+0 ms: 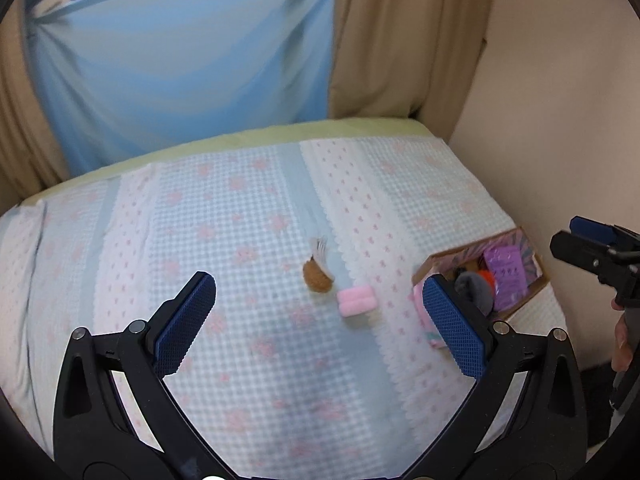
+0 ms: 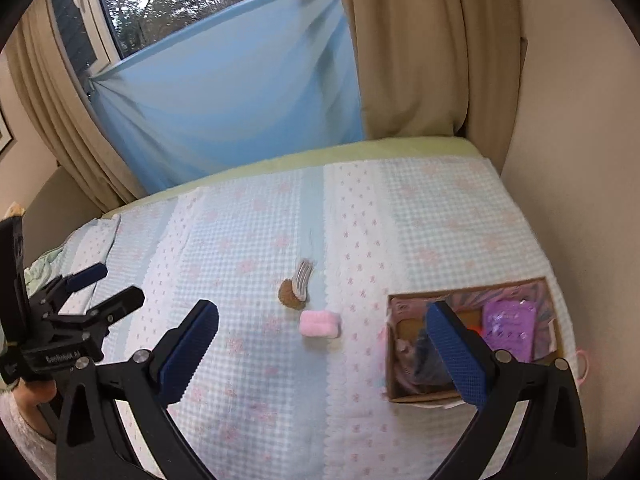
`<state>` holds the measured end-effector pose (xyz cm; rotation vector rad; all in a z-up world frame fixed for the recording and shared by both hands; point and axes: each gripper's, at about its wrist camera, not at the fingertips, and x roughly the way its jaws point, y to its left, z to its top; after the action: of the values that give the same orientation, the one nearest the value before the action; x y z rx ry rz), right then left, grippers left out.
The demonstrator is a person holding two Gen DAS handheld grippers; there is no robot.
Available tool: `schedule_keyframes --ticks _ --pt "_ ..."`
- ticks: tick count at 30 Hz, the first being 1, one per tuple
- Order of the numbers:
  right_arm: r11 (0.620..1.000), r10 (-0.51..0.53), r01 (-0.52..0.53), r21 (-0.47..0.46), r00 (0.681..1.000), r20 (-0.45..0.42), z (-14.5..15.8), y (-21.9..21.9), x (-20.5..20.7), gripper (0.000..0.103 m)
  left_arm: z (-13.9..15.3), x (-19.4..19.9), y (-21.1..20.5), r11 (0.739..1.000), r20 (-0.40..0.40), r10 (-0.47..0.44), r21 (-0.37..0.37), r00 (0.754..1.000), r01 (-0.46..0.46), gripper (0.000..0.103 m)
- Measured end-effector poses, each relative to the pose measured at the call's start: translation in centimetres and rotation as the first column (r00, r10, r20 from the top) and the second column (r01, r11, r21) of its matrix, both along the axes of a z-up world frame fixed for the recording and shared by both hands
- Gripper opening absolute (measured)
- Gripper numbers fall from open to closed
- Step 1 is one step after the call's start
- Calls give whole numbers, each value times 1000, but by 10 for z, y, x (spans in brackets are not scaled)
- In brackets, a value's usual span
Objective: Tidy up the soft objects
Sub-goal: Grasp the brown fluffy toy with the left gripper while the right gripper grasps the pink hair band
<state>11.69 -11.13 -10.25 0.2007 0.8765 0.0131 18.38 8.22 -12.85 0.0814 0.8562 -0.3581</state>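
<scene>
Far left in the right wrist view, the left tool (image 2: 105,286) hangs over the bed's (image 2: 240,360) near-left side, a hand (image 2: 30,392) gripping beneath it, its blue-padded fingers parted and holding nothing. In its own camera that left tool (image 1: 320,316) is spread wide, pads well apart, bedspread showing between them.

Moving toward the middle, a brown plush toy (image 2: 291,298) with a striped white tail or wing lies on the blue-and-pink checked bedspread (image 2: 248,248). Just beside it, slightly nearer and to the right, sits a pink soft block (image 2: 320,323), ridged like a folded puff; whether the two touch I cannot tell. Both rest on the pale blue stripe, well short of the box.

The right tool (image 2: 322,344) is released too, fingers wide apart, nothing between them but bed, framing the pink block from above.

On the right, the open cardboard box (image 2: 400,394) sits at the bed's right edge near the wall (image 2: 580,120). Inside it: a purple packet (image 2: 510,330) on the right, something grey and fuzzy (image 1: 474,286) on the left, a flash of orange between; the rest is blurred. Behind the bed, a blue sheet (image 2: 224,100) hangs across the window (image 2: 180,0), beige curtains (image 2: 404,40) either side.
</scene>
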Motion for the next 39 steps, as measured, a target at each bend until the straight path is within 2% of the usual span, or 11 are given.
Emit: schedule_keyframes --ticks 6,9,13,16,20,25,27,32,34,37,39 --pt "999 -34 34 -6 996 -82 -59 29 23 103 -62 60 19 997 -104 -71 -40 992 67 103" --pt "999 -34 36 12 993 -117 -91 41 36 103 -99 89 19 995 -153 -84 -62 985 75 103" --pt "1000 0 -1 -10 990 -144 -131 56 58 103 -148 126 15 991 -218 -93 -116 971 69 103" --pt "999 19 -22 -23 989 -149 -160 61 74 103 -180 147 9 988 -233 -109 -129 966 80 103" --pt "999 25 -28 -19 987 -158 -207 59 97 103 -228 168 -8 981 -220 -188 -96 957 171 102" --pt "999 17 -23 -28 982 -189 -259 58 122 103 -288 185 -34 946 -244 -317 -9 917 325 99" --pt "999 14 -23 -42 979 -203 -276 60 130 103 -301 191 -43 932 -249 -352 -5 902 362 98" --pt "997 17 -33 -72 976 -215 -297 65 143 103 -320 198 -63 895 -241 -434 0 868 447 98" --pt "996 13 -32 -82 974 -224 -304 65 146 102 -325 199 -70 880 -241 -458 12 856 475 93" --pt "995 16 -39 -92 971 -239 -314 62 148 90 -333 197 -81 854 -247 -506 -3 827 521 84" --pt "995 20 -43 -89 968 -248 -319 61 150 72 -336 194 -87 840 -248 -527 -5 813 543 72"
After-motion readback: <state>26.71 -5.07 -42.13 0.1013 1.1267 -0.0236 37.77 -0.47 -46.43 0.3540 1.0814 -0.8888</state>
